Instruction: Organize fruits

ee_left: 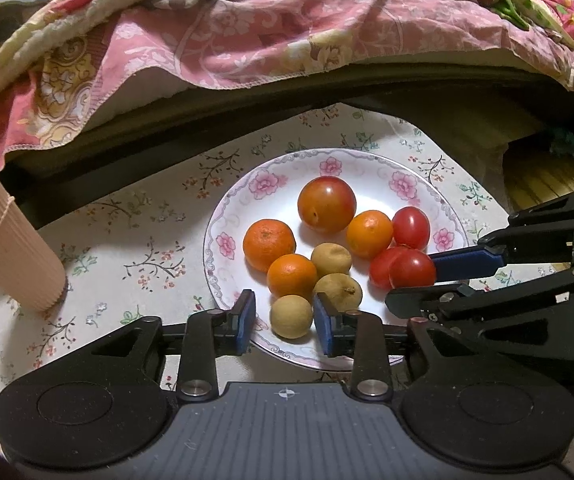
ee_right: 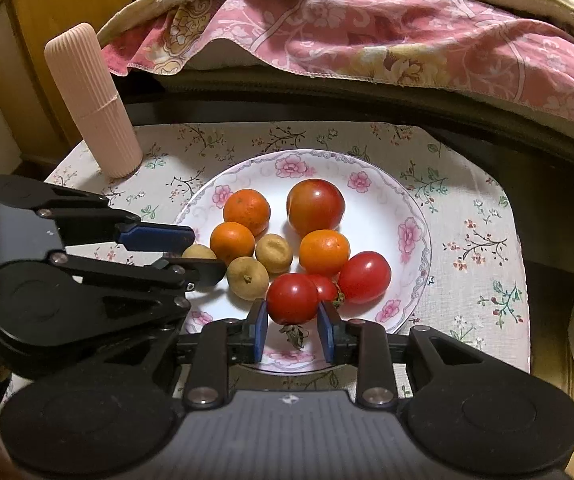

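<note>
Floral-rimmed plate [ee_left: 407, 178] on a table covered by a flower-printed tablecloth [ee_left: 135, 216], holding all the fruit: one large tomato [ee_left: 326, 204] at the far side, three mandarins [ee_left: 269, 245], three longans [ee_left: 291, 316] and three small red tomatoes [ee_left: 411, 227]. The mandarins and longans cluster toward the left half of the plate; the small tomatoes lie toward the right.

Left tongs [ee_left: 285, 316]: spread, with the nearest longan lying between the two blue pads [ee_left: 247, 320]; whether the pads touch its skin cannot be told.

Right tongs [ee_right: 292, 330]: spread, flanking the nearest small tomato [ee_right: 292, 298], whose dried stem [ee_right: 293, 334] hangs toward the camera between the pads. In the left wrist view these tongs enter from the right, one blue pad lying against that tomato's side; firm contact on both sides cannot be confirmed.

A ribbed peach-coloured cylinder [ee_right: 91, 100] stands on the tablecloth left of the plate. A pink patterned quilt [ee_right: 367, 32] drapes over the edge of the bed behind the table.
</note>
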Available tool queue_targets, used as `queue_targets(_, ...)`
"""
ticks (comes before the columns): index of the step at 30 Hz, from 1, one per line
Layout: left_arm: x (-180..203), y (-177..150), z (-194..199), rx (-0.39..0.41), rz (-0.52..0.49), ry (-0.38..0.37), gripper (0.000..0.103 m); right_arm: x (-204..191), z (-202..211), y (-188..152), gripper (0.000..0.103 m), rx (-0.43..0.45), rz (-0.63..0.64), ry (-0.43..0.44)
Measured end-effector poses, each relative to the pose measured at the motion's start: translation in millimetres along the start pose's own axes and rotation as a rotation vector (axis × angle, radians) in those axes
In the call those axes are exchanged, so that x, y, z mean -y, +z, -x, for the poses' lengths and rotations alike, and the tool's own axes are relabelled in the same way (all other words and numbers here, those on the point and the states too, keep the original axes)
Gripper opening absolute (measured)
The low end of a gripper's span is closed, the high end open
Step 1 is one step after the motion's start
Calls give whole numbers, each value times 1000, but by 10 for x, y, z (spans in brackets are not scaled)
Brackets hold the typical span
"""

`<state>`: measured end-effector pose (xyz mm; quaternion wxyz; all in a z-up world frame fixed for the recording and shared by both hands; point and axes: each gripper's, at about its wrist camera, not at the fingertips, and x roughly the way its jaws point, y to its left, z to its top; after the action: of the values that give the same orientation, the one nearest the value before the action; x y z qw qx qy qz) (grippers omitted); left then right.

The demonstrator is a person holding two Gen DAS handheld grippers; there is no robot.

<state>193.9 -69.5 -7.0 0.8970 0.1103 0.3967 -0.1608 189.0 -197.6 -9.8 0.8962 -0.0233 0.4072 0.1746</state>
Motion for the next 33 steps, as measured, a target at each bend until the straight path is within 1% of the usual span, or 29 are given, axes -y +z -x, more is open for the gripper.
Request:
queue_targets(2,-3,-1,27,3,-4,6,49,15,11,-1,31,1,-10,-2)
queue_targets(4,-12,-7,45,3,-5,11,52,13,14,-2,31,-1,-10,-4)
queue_targets(9,-33,-23,84,3,2,14,56,-10,31,-4,32,-9,-8,0)
queue_targets(12,-49,-22,133,8,8,24,62,-16,59,-9,33,-5,-10,0)
queue_targets(14,-57,-22,164,9,9,30,70,2,83,-11,33,-3,-19,1)
queue_targets(20,-34,-64,306,14,6,50,76,112,245,0,33,34,-88,-7)
queue_targets(25,-8,-71,405,16,10,55,76,210,362,7,33,63,-141,-8)
queue_targets(27,-1,-75,444,18,16,57,77,223,388,-3,33,63,-153,-14)
queue_targets(33,28,-165,548,20,47,75,86,159,441,-100,33,53,-151,-14)
